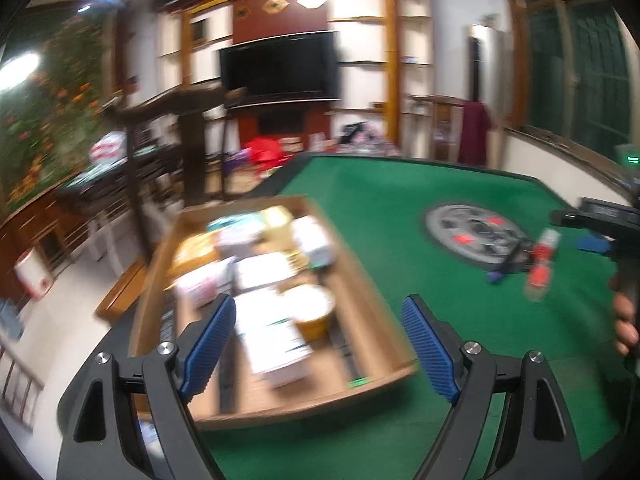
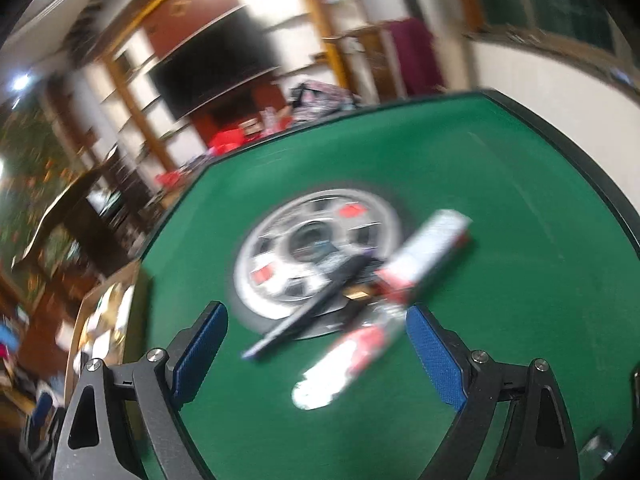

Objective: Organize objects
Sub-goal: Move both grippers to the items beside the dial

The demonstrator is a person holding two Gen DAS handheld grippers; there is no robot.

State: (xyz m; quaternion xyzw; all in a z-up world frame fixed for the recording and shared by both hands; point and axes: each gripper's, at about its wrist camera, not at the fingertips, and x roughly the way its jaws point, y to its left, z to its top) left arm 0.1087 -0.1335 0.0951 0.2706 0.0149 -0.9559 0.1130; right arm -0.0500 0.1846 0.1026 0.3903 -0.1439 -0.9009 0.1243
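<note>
A cardboard box (image 1: pixel 384 320) full of white packets and a round yellow tub (image 1: pixel 312 312) sits on the left of the green table (image 1: pixel 400 200). My left gripper (image 1: pixel 318 344) is open and empty above the box. My right gripper (image 2: pixel 316 344) is open and empty above a small pile at the table's middle. The pile holds a red and white box (image 2: pixel 428 252), a red and white tube (image 2: pixel 348 356) and a long black object (image 2: pixel 308 312). The same pile (image 1: pixel 540 260) shows in the left wrist view. The frames are blurred.
A round silver disc (image 2: pixel 292 256) is set in the table's centre. The cardboard box (image 2: pixel 104 312) shows at the left edge of the right wrist view. The other hand-held gripper's body (image 1: pixel 608 224) is at the right. Furniture and a television (image 1: pixel 280 64) stand beyond the table.
</note>
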